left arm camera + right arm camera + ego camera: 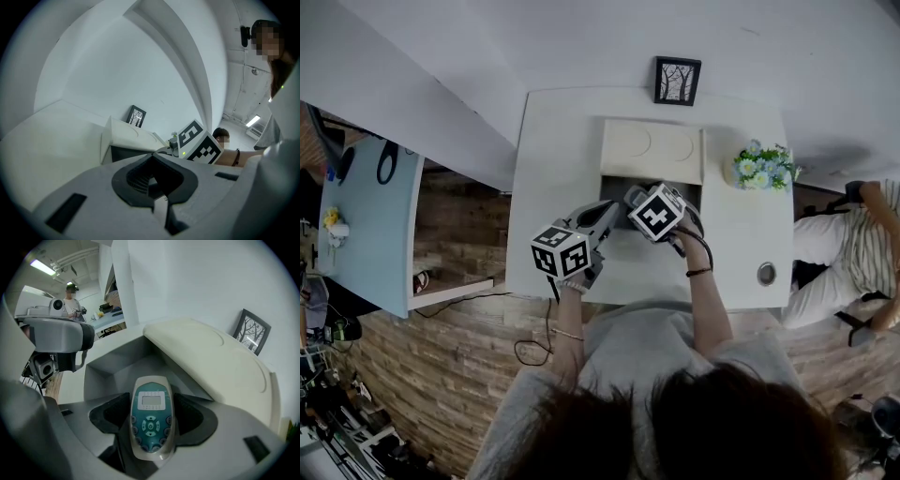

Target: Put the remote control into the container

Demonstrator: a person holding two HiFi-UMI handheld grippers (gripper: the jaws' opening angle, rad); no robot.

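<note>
In the right gripper view, a white remote control (150, 418) with a teal face and a small screen is held lengthwise by my right gripper (151, 427), which is shut on it. It hovers at the near edge of the grey container (123, 365), whose cream lid (213, 364) stands open. From the head view, the container (652, 186) lies mid-table with the right gripper (636, 198) at its front rim. My left gripper (607, 216) sits just left of it. The left gripper (154, 190) is shut and holds nothing.
A framed tree picture (677, 81) leans on the wall behind the container. A bunch of flowers (763, 167) stands at the table's right. A round grommet (766, 274) sits near the front right corner. A person sits to the right (853, 253).
</note>
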